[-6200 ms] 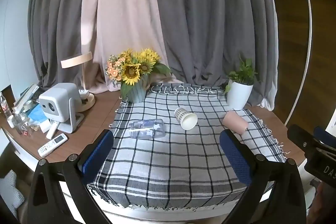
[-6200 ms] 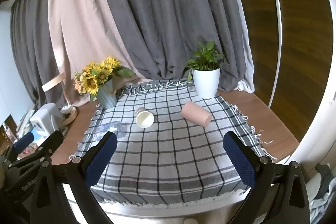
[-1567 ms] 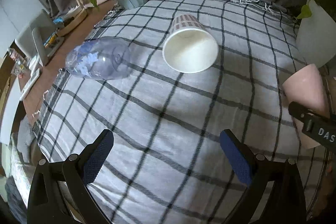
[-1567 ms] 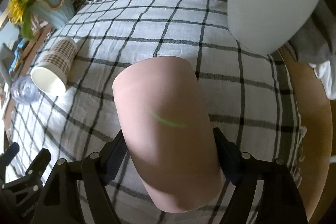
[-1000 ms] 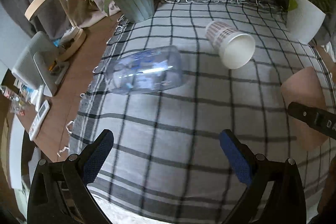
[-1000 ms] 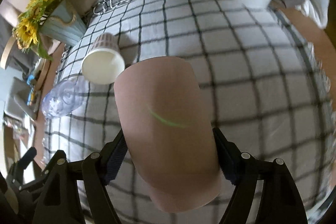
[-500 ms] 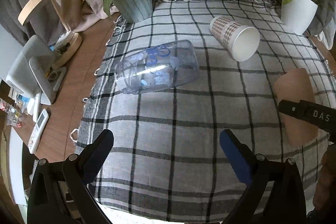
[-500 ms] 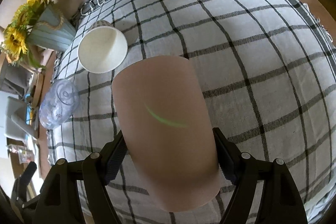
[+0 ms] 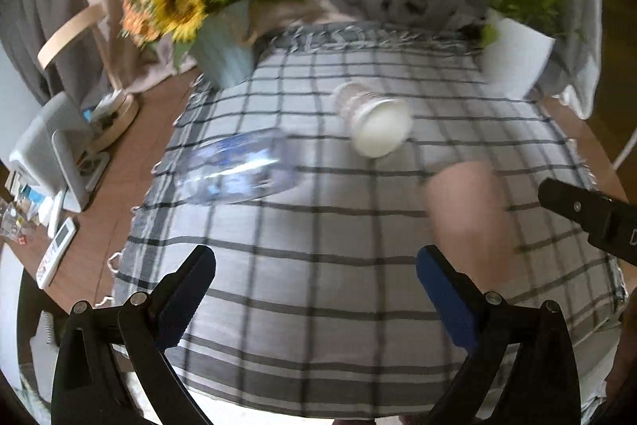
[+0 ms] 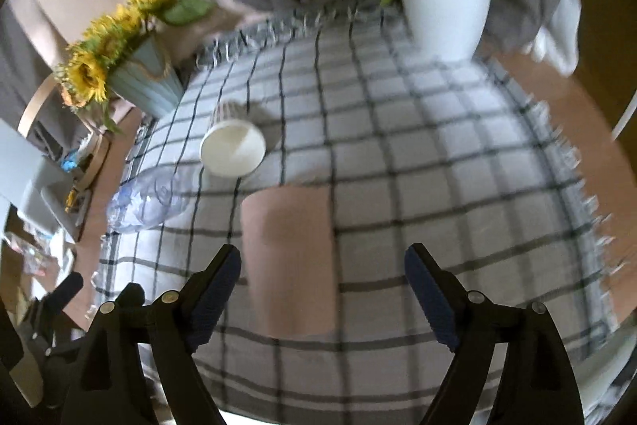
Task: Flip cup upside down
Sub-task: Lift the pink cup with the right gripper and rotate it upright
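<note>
The pink cup (image 10: pixel 292 257) stands upside down on the checked cloth (image 10: pixel 438 154), flat base up. It also shows in the left wrist view (image 9: pixel 469 222). My right gripper (image 10: pixel 322 285) is open, its fingers apart from the cup, which stands between them nearer the left finger. My left gripper (image 9: pixel 314 289) is open and empty above the cloth's front part. A white paper cup (image 10: pixel 233 144) lies on its side, mouth toward me, also in the left wrist view (image 9: pixel 374 124). A clear plastic cup (image 9: pixel 239 172) lies on its side left of it.
A sunflower vase (image 9: pixel 215 38) stands at the cloth's back left and a white plant pot (image 10: pixel 444 10) at the back right. A white projector (image 9: pixel 51 154) and a remote (image 9: pixel 55 251) lie on the wooden table to the left. Curtains hang behind.
My right gripper has let go of the pink cup, opened and drawn back. The cup now stands upside down on the cloth. Both views are blurred by motion.
</note>
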The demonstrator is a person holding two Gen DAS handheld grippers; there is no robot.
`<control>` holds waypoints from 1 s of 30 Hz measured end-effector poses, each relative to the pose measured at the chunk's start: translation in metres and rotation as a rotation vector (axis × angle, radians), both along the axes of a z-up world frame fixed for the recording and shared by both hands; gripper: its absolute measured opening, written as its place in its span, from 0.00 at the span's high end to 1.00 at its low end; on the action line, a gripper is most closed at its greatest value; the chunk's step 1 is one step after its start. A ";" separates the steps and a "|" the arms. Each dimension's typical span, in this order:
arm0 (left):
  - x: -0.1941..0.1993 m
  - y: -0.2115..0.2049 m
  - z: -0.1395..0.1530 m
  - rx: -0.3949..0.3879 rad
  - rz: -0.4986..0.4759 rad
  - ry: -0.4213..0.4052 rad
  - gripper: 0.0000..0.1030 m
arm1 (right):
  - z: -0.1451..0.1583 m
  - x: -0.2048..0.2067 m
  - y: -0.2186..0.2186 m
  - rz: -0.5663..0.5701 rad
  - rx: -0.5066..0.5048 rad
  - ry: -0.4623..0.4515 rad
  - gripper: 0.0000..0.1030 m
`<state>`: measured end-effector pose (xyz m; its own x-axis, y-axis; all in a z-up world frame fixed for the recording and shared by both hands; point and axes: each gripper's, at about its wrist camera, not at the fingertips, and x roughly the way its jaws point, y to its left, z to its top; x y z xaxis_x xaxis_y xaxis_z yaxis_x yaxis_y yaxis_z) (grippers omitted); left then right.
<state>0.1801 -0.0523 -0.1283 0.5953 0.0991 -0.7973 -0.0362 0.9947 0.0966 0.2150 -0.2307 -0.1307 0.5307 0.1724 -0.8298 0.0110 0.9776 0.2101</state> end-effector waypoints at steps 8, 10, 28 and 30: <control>-0.008 -0.064 -0.011 0.003 -0.051 -0.032 0.00 | 0.004 -0.007 -0.047 0.013 -0.102 -0.021 0.17; -0.009 -0.079 -0.018 -0.024 -0.071 -0.036 0.00 | -0.002 -0.008 -0.061 0.016 -0.117 -0.003 0.17; -0.013 -0.121 -0.071 -0.059 -0.023 -0.096 0.18 | -0.050 -0.015 -0.102 0.076 -0.222 0.097 0.17; -0.014 -0.121 -0.076 -0.050 -0.013 -0.093 0.24 | -0.053 -0.015 -0.101 0.091 -0.233 0.105 0.17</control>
<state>0.1660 -0.1735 -0.2043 0.6680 0.0521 -0.7423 -0.0295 0.9986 0.0436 0.1995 -0.3318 -0.1839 0.4311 0.0133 -0.9022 -0.0689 0.9975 -0.0182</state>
